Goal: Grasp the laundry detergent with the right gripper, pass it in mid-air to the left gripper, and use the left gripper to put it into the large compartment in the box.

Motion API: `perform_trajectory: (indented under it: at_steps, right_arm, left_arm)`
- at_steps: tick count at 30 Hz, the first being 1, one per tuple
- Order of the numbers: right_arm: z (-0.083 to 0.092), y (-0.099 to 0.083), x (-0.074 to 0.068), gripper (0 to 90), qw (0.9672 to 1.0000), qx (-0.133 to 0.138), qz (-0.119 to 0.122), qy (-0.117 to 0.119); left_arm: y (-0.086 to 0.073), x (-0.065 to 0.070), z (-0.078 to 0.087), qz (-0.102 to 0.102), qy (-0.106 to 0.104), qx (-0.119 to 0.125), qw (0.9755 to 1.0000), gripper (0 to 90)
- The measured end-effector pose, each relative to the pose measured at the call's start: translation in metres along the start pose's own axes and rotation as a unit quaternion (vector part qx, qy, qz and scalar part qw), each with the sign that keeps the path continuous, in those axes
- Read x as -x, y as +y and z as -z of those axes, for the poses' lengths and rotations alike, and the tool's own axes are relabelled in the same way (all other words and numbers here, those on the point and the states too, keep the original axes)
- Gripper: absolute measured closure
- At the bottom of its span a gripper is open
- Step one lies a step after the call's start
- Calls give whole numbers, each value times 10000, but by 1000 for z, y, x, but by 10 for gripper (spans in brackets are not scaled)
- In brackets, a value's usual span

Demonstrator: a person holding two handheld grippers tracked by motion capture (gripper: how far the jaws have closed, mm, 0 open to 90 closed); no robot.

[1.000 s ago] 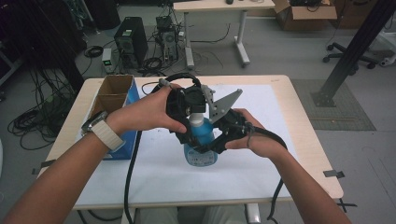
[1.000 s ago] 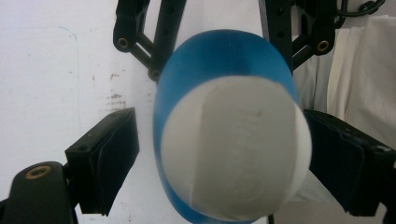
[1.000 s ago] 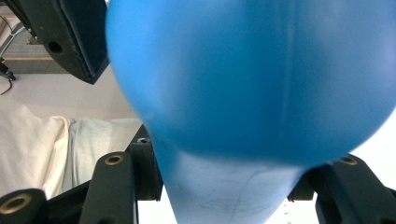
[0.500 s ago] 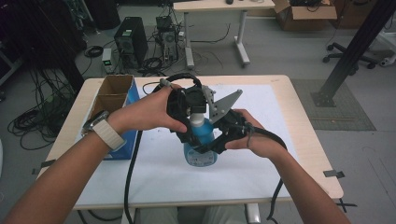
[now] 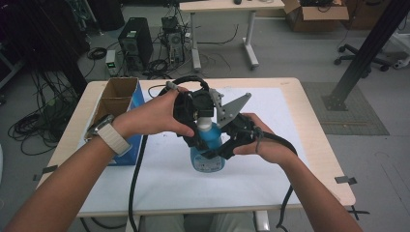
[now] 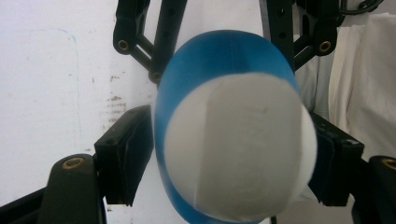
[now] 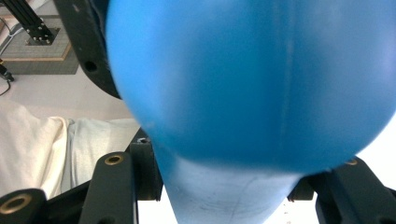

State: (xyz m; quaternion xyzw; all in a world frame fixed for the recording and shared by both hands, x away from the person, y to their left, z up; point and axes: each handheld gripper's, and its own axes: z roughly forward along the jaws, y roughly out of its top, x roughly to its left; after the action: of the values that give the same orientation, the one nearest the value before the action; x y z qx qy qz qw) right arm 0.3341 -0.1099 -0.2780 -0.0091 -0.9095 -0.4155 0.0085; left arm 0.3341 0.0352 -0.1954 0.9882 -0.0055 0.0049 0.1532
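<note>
A blue bottle (image 5: 208, 158) with a white cap (image 5: 203, 125) stands on the white table top (image 5: 270, 179). My left gripper (image 5: 201, 127) comes down over it from above. Its jaws have just been closing, and in the left gripper view its pads (image 6: 126, 158) lie against the sides of the cap (image 6: 238, 149). My right gripper (image 5: 213, 151) reaches in from the right and is shut on the bottle's body. Seen from the right gripper, the bottle (image 7: 252, 79) sits between the jaws of that gripper (image 7: 229, 186).
An open cardboard box (image 5: 118, 94) stands in a blue holder at the table's left edge. Black cables trail from both grippers over the front edge. Behind the table the floor holds computers, cable tangles, a second table and a dark metal post (image 5: 360, 63).
</note>
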Motion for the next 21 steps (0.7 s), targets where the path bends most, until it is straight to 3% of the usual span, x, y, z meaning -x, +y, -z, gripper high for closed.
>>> perform_trajectory:
  at_steps: [9,21]
  right_arm:
    - [-1,0,-1,441,10000,-32,13,-2]
    - [-2,0,-2,441,10000,-49,45,-35]
  left_arm:
    - [1,2,-2,-63,-9,53,10000,370]
    - [2,5,-2,-162,81,-34,9998,376]
